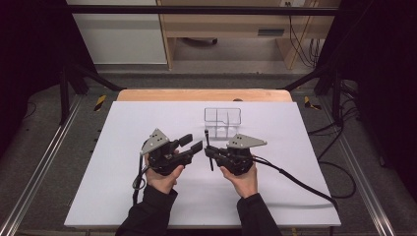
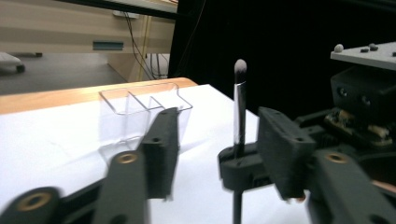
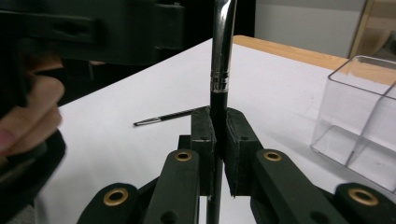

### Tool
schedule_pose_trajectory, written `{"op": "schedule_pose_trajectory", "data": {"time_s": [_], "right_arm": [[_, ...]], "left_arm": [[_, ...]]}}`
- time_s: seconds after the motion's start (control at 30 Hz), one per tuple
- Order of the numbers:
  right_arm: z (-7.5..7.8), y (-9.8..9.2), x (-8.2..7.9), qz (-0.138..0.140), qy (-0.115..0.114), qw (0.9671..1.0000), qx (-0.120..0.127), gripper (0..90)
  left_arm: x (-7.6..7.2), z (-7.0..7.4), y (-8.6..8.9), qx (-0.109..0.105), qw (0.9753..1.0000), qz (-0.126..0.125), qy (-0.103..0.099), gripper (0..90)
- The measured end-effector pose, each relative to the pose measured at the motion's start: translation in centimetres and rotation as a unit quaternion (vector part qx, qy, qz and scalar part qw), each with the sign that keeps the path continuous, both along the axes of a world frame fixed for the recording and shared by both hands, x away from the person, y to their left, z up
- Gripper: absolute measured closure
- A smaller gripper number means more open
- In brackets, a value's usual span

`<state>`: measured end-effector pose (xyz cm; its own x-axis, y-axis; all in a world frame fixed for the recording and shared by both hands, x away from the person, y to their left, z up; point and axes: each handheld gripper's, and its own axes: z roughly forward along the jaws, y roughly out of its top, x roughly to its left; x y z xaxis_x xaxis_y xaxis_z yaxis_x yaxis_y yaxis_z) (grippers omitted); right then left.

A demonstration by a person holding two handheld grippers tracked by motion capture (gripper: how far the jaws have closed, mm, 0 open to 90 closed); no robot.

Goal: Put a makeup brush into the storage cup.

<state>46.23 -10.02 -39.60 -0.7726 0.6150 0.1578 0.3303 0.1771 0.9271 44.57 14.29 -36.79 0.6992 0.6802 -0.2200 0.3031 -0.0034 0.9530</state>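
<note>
The right gripper (image 1: 208, 152) was clamped on a brush (image 3: 219, 70), holding it upright above the white table (image 1: 147, 118), just in front of a clear organizer (image 1: 223, 117). The left gripper (image 1: 191, 142) hung close beside it with its jaws apart and nothing between them. A second thin brush (image 3: 163, 117) lay flat on the table, apart from both.

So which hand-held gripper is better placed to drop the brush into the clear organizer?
The right hand-held gripper. Its jaws are already shut on the makeup brush, held upright, and the clear organizer sits just beyond it. The left hand-held gripper is open and holds nothing.
</note>
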Motion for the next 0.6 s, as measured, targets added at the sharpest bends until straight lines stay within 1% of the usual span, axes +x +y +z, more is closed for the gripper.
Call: {"op": "schedule_pose_trajectory", "data": {"time_s": [0.03, 0.1, 0.2, 0.3, 0.37, 0.43, 0.5, 0.6], "right_arm": [[0.0, 0.0, 0.1, -0.002, 0.000, 1.0000, -0.001, 83.7], [0.0, -0.1, 0.2, -0.008, -0.002, 1.0000, -0.004, 83.7], [0.0, -0.1, 0.4, -0.015, -0.005, 0.9999, -0.006, 83.7], [0.1, -0.2, 0.6, -0.018, -0.006, 0.9998, -0.004, 83.7], [0.3, -0.3, 0.7, -0.024, -0.011, 0.9996, -0.006, 83.7], [0.5, -0.5, 0.8, -0.029, -0.016, 0.9994, -0.007, 83.7], [0.7, -0.6, 0.9, -0.034, -0.019, 0.9992, -0.005, 83.7], [1.0, -0.9, 1.1, -0.042, -0.026, 0.9988, -0.004, 83.6]], "left_arm": [[0.0, 0.1, 0.3, 0.006, 1.0000, 0.004, -0.002, 40.1], [-0.2, 0.1, 1.1, 0.013, 0.9998, 0.010, -0.007, 35.6], [-0.2, 0.1, 2.2, 0.018, 0.9997, 0.013, -0.004, 29.0], [-0.3, 0.1, 3.1, 0.032, 0.9992, 0.023, -0.005, 23.9], [-0.4, 0.0, 3.8, 0.039, 0.9988, 0.028, -0.004, 21.4], [-0.5, -0.2, 4.4, 0.045, 0.9986, 0.028, -0.003, 20.9], [-0.7, -0.5, 5.0, 0.052, 0.9981, 0.031, -0.005, 20.1], [-0.9, -0.9, 5.9, 0.064, 0.9972, 0.038, -0.004, 17.4]]}}
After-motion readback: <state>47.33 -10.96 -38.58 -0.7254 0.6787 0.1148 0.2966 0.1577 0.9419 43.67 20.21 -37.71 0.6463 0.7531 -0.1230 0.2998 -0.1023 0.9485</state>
